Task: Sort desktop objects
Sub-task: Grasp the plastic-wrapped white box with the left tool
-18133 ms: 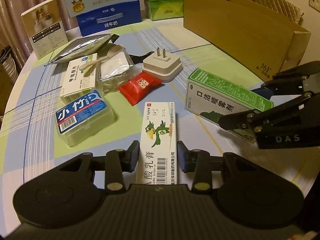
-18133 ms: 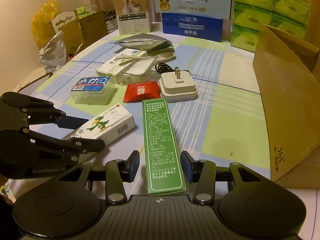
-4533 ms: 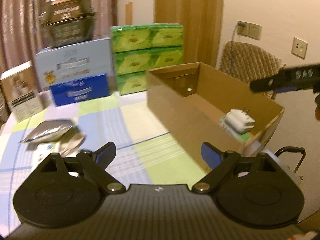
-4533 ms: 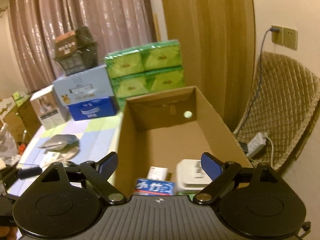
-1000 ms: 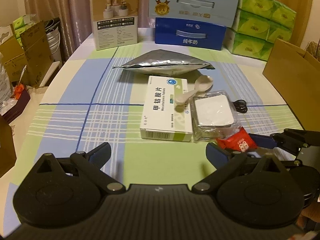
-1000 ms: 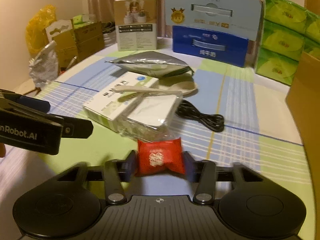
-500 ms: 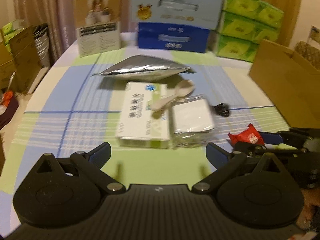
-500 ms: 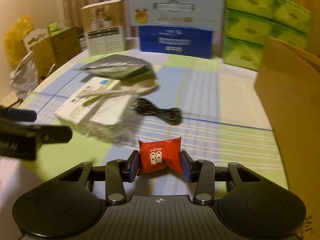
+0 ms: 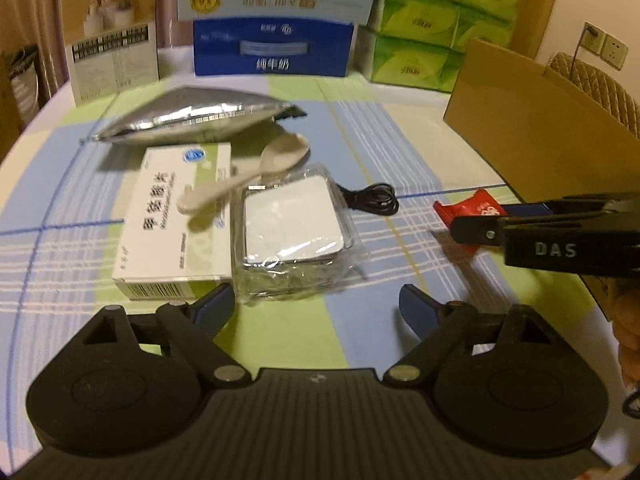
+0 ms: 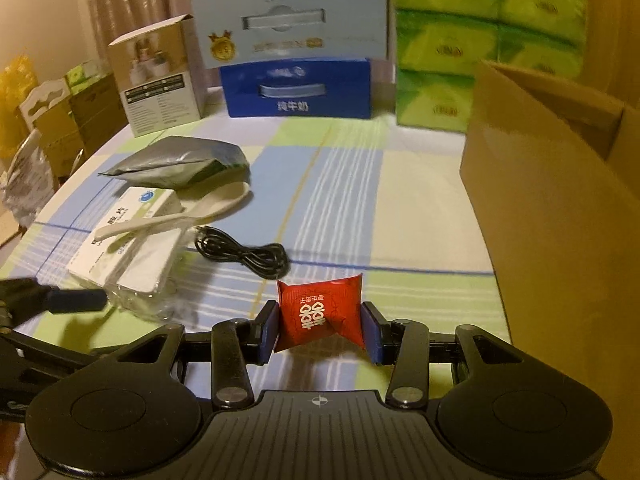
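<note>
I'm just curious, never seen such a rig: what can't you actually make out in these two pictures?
- Inside of the cardboard box: both views, hidden by its own wall.
- Small print on the medicine box: left view, blurred; partly covered by the spoon.
- Contents of the silver pouch: opaque foil.

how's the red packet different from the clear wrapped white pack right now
The red packet is clamped in the right gripper, off the table; the clear-wrapped white pack lies on the tablecloth, in front of the open left gripper. The packet is opaque red, the pack white under clear film.
</note>
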Motion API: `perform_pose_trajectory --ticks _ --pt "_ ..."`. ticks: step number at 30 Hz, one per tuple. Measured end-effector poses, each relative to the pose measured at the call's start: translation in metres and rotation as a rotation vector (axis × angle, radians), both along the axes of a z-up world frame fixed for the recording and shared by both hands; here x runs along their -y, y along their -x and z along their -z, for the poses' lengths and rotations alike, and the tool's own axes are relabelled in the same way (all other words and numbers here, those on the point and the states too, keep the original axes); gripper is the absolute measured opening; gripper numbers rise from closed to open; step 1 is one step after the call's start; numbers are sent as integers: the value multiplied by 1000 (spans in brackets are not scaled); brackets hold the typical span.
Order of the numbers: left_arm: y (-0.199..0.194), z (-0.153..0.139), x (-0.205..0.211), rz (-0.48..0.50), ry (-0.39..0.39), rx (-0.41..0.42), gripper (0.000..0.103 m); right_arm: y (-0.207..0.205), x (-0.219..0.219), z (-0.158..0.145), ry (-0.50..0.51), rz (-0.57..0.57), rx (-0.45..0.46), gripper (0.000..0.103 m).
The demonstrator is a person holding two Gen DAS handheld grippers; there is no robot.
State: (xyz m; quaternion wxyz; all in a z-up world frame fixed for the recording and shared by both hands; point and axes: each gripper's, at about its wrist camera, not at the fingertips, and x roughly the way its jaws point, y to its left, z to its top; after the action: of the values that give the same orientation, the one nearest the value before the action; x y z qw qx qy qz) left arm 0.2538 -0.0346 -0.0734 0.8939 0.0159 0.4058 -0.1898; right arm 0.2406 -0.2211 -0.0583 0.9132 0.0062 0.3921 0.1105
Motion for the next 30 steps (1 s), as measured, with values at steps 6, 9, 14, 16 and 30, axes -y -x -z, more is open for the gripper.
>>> perform_pose_trajectory --ticks 6,9,14,16,30 --pt "-11 6 1 -51 15 31 88 -3 1 1 -31 0 -12 41" --pt "-15 6 3 -67 23 40 88 -3 1 1 -38 4 -13 41" --pt "-19 7 11 -73 14 48 84 -6 -1 3 -43 5 -22 41" --pt "-18 6 12 -78 -1 57 76 -5 -2 3 -45 3 -25 41" --pt "32 -6 10 -32 -73 23 51 25 0 0 -61 18 -50 41"
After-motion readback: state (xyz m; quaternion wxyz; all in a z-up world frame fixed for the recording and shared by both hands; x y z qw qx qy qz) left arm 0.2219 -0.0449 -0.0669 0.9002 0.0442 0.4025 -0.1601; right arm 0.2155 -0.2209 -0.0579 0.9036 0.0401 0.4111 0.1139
